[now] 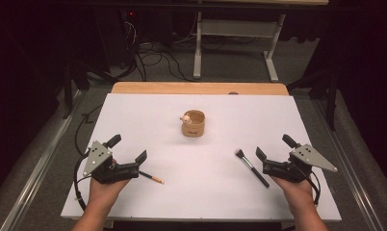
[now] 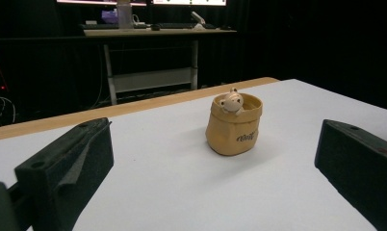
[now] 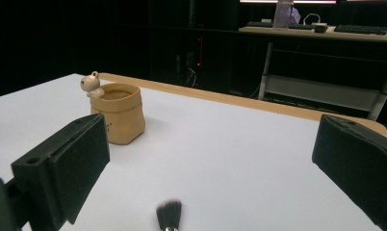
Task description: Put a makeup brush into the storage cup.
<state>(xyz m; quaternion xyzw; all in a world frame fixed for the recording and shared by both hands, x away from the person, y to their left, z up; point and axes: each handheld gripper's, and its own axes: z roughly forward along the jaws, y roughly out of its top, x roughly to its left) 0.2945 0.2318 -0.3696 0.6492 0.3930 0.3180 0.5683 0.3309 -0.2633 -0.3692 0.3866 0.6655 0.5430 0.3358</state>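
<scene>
High view: left gripper [image 1: 132, 147] rests low at the table's [image 1: 134, 106] near left edge, jaws spread wide and empty, a pencil [image 1: 151, 177] just beside it. Tan pot [image 1: 193, 123] with small animal figure stands mid-table. Right gripper [image 1: 274, 147] mirrors the pose — jaws apart, empty — beside the black-handled brush [image 1: 251, 167], bristles pointing away.
</scene>
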